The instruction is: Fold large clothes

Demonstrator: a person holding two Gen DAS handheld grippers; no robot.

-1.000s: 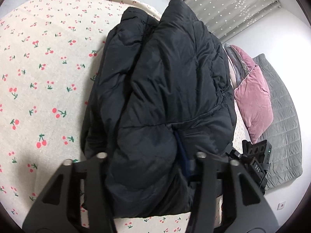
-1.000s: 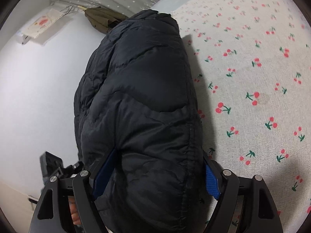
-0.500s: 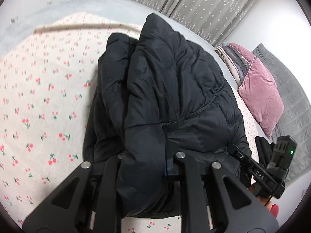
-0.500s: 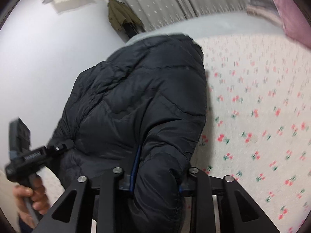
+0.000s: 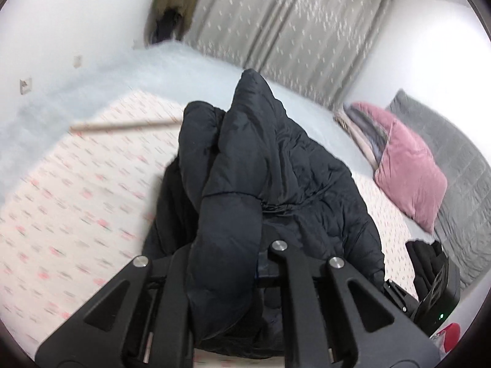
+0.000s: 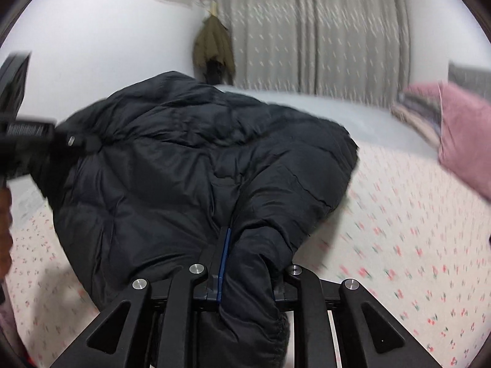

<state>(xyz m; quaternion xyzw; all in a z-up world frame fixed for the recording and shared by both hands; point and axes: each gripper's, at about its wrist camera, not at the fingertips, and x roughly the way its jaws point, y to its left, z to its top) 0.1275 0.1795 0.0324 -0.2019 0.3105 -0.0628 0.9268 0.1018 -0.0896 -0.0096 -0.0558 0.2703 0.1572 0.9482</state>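
While both tools are pinching it, the scene is reading as follows, largest item first.

Bed: lying under everything, wearing a cream sheet printed with red cherries; a plain pale-blue cover is showing along its far side.

Curtain: grey, speckled with white, hanging along the far wall.

Black puffer jacket: bunched in a thick mound on the bed, its near edge being lifted clear of the sheet, its far end peaking toward the curtain. In the right wrist view the jacket is filling the middle of the frame.

Grey quilted cover: lying at the far right of the bed.

Pink velvet pillow: leaning on the grey cover, with folded blankets stacked just behind it.

Olive coat: hanging in the far corner, left of the curtain.

Left tool: its jaws, having just been closing, are squeezing a fat roll of the jacket's near edge.

Right tool: its jaws, also just closing, are pressing on a fold of jacket hem; a blue pad is showing against the fabric. The left tool is appearing blurred at this view's left edge, gripping the jacket's left side.

Wall socket: sitting on the white wall at far left.
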